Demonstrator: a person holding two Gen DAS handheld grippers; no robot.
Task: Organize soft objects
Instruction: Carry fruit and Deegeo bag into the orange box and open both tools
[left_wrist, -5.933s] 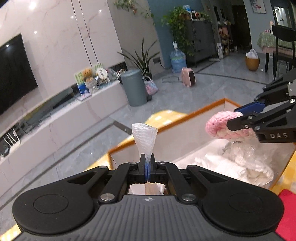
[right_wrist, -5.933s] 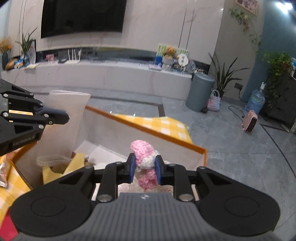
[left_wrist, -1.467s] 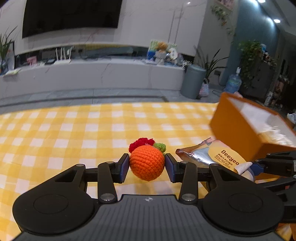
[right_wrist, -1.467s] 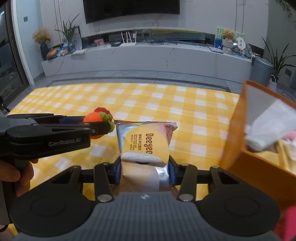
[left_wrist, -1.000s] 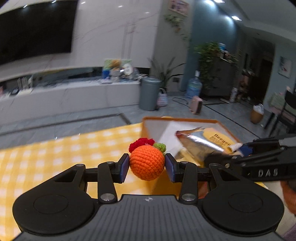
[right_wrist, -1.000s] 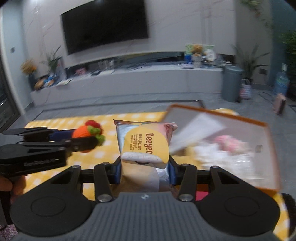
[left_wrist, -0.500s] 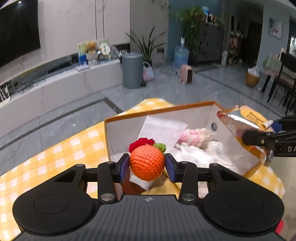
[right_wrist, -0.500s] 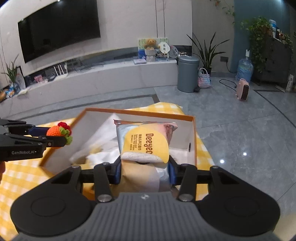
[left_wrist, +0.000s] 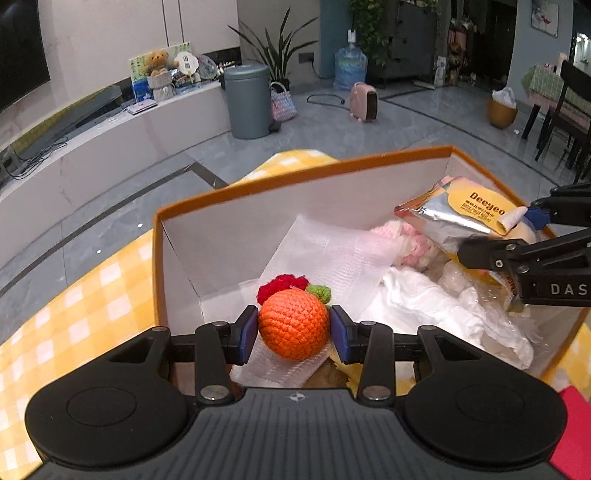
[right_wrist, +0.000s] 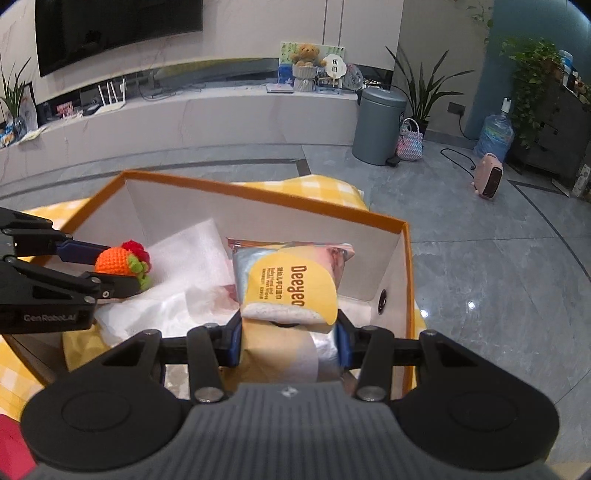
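Observation:
My left gripper (left_wrist: 294, 329) is shut on an orange crocheted ball (left_wrist: 293, 328) with red and green tufts, held over the left end of the orange box (left_wrist: 295, 167). It also shows in the right wrist view (right_wrist: 117, 266). My right gripper (right_wrist: 289, 334) is shut on a silver and yellow wet-wipes pack (right_wrist: 290, 282), held over the right end of the box (right_wrist: 258, 194). The pack also shows in the left wrist view (left_wrist: 461, 218). Inside the box lie a white mesh sheet (left_wrist: 332, 254), a pink crocheted toy (left_wrist: 412, 245) and white plastic wrap (left_wrist: 432, 306).
The box stands on a yellow checked tablecloth (left_wrist: 85, 288) near the table's far edge, with grey floor beyond. A red object (left_wrist: 574, 435) lies at the lower right. A grey bin (left_wrist: 248, 100) and a TV bench stand far off.
Both grippers have moved with their loads from the open tablecloth to above the box and have come closer over its inside. Earlier they held the mesh sheet and the pink toy.

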